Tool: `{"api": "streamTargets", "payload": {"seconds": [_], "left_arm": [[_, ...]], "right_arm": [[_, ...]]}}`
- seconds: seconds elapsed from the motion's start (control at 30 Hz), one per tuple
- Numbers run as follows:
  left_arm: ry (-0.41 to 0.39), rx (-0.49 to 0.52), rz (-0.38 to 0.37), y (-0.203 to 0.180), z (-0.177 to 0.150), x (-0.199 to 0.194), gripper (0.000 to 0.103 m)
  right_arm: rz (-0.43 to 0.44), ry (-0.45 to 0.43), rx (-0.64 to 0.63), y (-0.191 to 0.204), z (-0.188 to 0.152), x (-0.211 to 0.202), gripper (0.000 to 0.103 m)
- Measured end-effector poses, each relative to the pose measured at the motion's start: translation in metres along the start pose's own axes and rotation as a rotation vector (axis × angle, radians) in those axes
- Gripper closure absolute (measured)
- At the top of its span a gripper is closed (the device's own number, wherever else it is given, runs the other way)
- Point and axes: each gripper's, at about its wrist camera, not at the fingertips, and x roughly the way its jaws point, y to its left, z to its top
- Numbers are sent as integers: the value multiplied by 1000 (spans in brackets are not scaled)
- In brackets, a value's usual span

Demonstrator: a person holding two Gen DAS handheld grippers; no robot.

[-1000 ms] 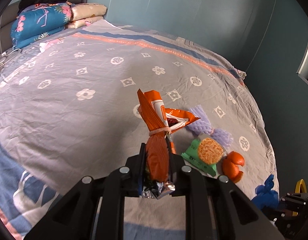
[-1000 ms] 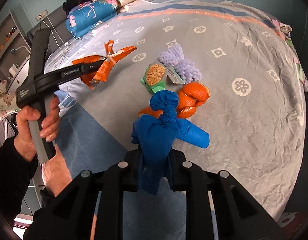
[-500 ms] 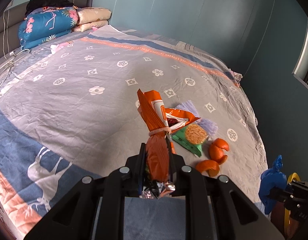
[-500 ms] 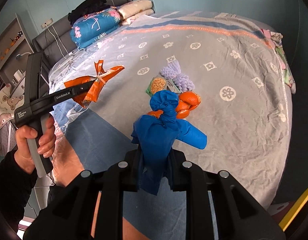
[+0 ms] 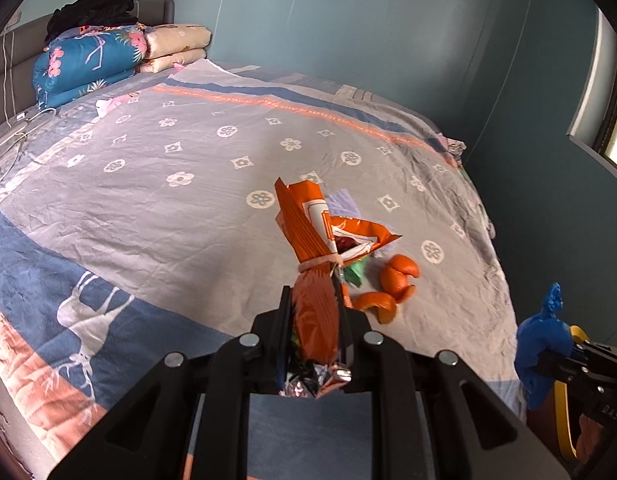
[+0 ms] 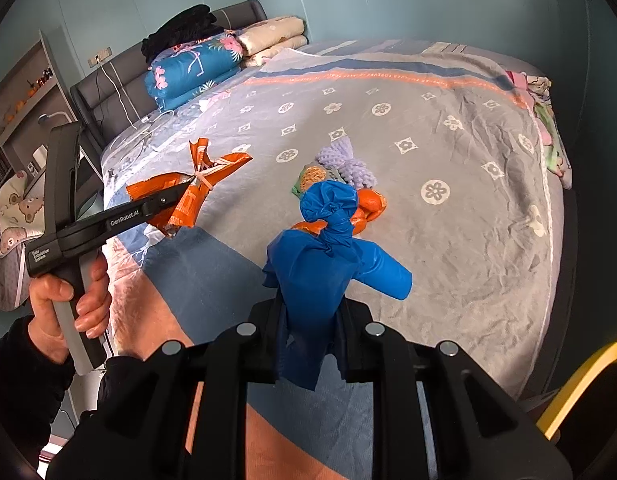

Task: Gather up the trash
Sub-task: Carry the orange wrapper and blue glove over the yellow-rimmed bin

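My left gripper (image 5: pixel 314 300) is shut on an orange snack bag (image 5: pixel 312 240) tied with a rubber band, held above the bed's near edge. The right wrist view shows that same orange snack bag (image 6: pixel 212 168) at the left, in the left gripper (image 6: pixel 180 192). My right gripper (image 6: pixel 310 304) is shut on a crumpled blue plastic bag (image 6: pixel 320 248), which also shows at the far right of the left wrist view (image 5: pixel 540 336). On the bedspread beyond lie orange peels (image 6: pixel 372 202), a green packet (image 6: pixel 308 180) and a purple fluffy piece (image 6: pixel 348 160). Both grippers hang well short of them.
The grey patterned bedspread (image 5: pixel 168 208) covers the bed. Folded quilts (image 5: pixel 92 60) with black clothing on top sit by the headboard. A charging cable (image 6: pixel 128 128) lies near them. A yellow rim (image 6: pixel 580 392) shows at lower right. A person's hand (image 6: pixel 68 296) holds the left gripper's handle.
Both grippers have drawn back and up from the bed, each keeping its load. The peels, packet and purple piece now look smaller and farther off.
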Motion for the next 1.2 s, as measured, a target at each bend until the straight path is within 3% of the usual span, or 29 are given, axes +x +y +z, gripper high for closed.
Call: {"api": "streamTargets", "payload": {"seconds": [0.8,1.2], "left_arm": [[13,24,-107,-78,-27,-39,87],[18,93,-221,-143,-30,-57,87]], "right_arm": [[-40,-102,20,-12,-21,-76,84],[-120,-163,76,-38,-35,-128,84]]}}
